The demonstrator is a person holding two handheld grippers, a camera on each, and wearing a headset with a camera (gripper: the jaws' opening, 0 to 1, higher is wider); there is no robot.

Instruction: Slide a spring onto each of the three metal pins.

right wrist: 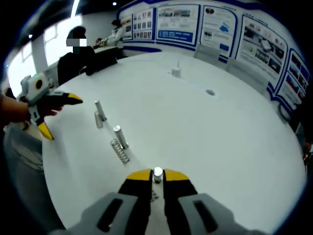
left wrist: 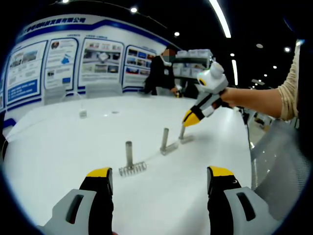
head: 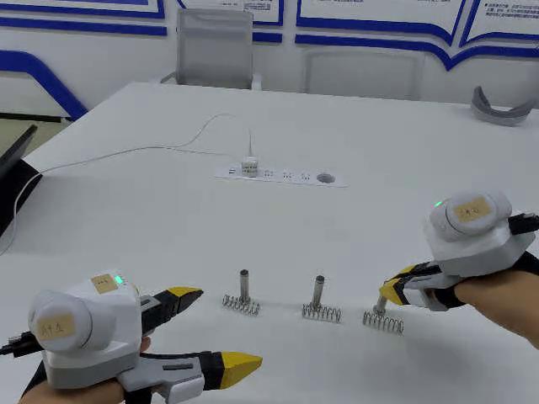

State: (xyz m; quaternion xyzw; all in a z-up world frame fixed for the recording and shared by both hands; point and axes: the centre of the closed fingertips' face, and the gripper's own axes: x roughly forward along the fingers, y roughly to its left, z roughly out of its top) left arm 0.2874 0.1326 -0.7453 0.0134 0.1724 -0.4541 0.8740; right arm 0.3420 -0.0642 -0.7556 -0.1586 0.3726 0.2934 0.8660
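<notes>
Springs point(head: 241, 304) lay flat at the foot of the left pin point(head: 244, 284), the middle pin point(head: 318, 292) and the right pin point(head: 381, 306) on the white table point(head: 168, 219) in the head view, as my left tongs point(head: 217, 328) hovered near its front edge. From the left gripper view, those jaws gaped wide with nothing between them. From the right gripper view, my right tongs point(right wrist: 157, 177) were pinched closed on the top of the right pin.
</notes>
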